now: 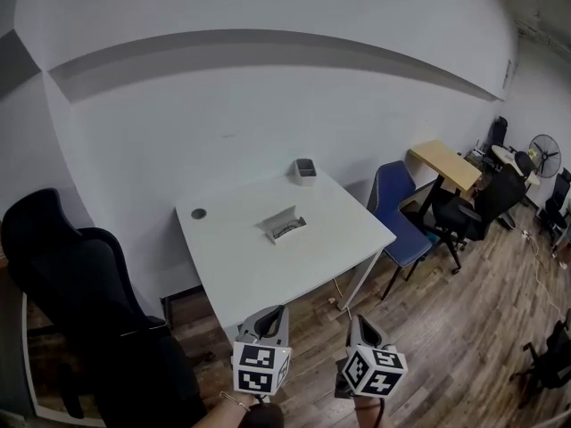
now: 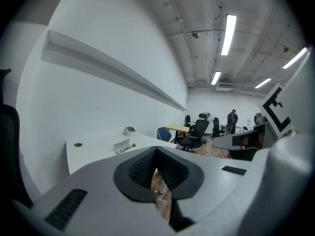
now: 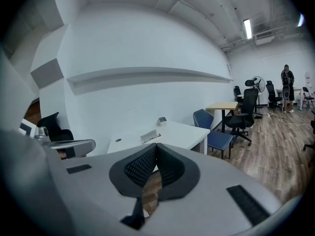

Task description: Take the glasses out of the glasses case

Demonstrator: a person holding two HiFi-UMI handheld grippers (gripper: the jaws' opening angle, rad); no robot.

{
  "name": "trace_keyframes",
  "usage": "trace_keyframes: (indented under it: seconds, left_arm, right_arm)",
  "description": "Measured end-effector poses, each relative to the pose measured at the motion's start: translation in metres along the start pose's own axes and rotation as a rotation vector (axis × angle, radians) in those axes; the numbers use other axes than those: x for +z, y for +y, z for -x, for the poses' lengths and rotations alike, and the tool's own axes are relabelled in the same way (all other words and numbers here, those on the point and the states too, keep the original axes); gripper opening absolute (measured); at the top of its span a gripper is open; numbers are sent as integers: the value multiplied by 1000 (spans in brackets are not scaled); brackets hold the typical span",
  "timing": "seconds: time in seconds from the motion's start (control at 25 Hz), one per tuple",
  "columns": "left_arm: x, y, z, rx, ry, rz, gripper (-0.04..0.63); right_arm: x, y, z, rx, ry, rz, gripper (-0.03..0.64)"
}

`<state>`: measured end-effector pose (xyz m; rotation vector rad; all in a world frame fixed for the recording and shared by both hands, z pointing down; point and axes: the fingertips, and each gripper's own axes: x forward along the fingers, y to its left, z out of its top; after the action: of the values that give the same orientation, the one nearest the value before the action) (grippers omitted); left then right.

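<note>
White glasses case (image 1: 284, 225) on table (image 1: 245, 261)

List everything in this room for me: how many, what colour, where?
Table: one, white, centre.
Glasses case: one, white, open, mid-table, glasses inside.
Small box: one, grey, table's far right corner.
Round cap: one, dark, table's far left.
Desk: one, wooden top, further right.
Office chairs: several, black, left of table and by desk.
Chair: one, blue, right of table.
Fan: one, black, far right.
Left gripper: one, grey, bottom, shut, empty.
Right gripper: one, grey, bottom, shut, empty.
</note>
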<state>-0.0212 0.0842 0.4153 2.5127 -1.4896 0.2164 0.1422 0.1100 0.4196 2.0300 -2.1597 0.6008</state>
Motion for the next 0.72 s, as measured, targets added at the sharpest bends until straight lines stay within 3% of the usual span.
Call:
trace_keyframes:
  seconds: [0.24,0.72]
  left_arm:
    - [-5,6,-40,-2,13,3,8]
    - [33,36,-161,18,-24,57,8]
  right_arm:
    - [-2,-13,-37,8,21,-15,32]
    - [56,-46,-145,30,22,36,32]
